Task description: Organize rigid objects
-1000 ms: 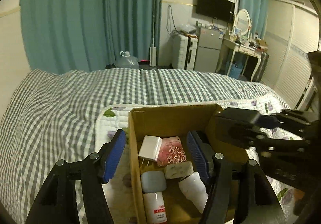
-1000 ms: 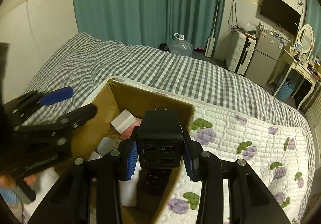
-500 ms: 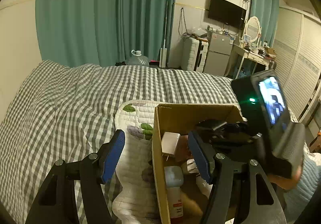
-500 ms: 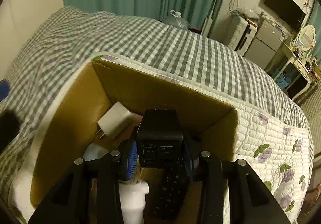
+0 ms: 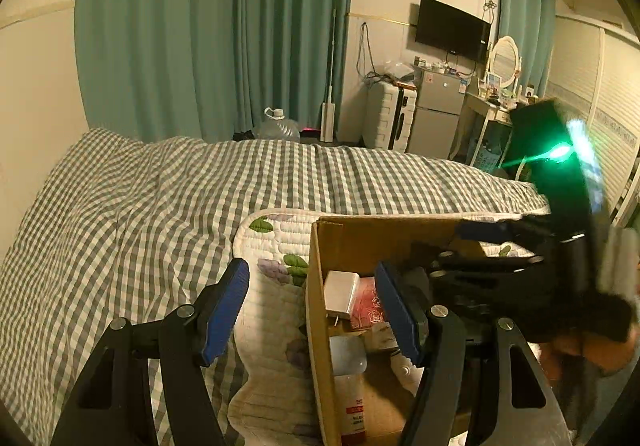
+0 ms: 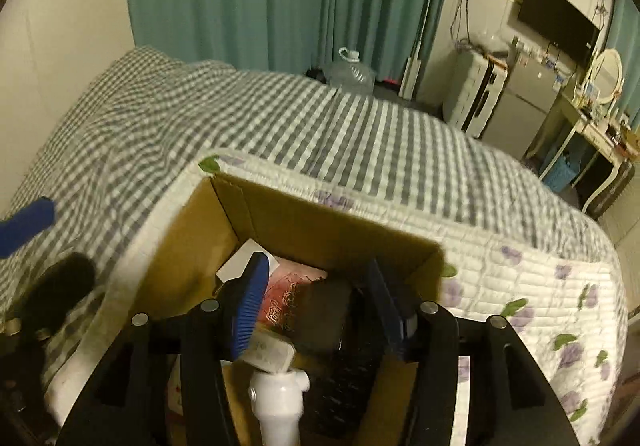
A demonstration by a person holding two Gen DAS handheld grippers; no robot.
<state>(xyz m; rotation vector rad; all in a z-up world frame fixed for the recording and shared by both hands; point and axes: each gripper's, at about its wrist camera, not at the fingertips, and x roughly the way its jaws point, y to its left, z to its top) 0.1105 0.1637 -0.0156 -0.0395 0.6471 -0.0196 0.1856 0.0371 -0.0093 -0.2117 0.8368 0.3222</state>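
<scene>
The right gripper [image 6: 316, 306] is low over the cardboard box [image 6: 320, 218] and its jaws have just been opening. The black charger [image 6: 326, 316] now sits between the blue pads, but the pads stand clear of its sides, so I judge it is released into the box and not held any more. The picture is blurred here, so I cannot say for sure that the charger already rests on the things under it.

The charger lies directly ahead of the right gripper, between the fingers, in the far right part of the box. It is beside the pink card [image 6: 284, 294] and above the dark remote [image 6: 344, 382], whose long axis runs toward the camera. A white bottle [image 6: 276, 402] stands just in front of the left finger (close enough to be knocked).

The left gripper [image 5: 312, 310] is open and holds nothing. Its two fingers stand on either side of the box's left wall [image 5: 318, 326], one outside over the quilt [image 5: 272, 310] and one inside.

The right hand is clearly the nearer one to the charger. The coming move is probably a straight pull back and up along the fingers, so that the pads do not drag the charger out.
</scene>
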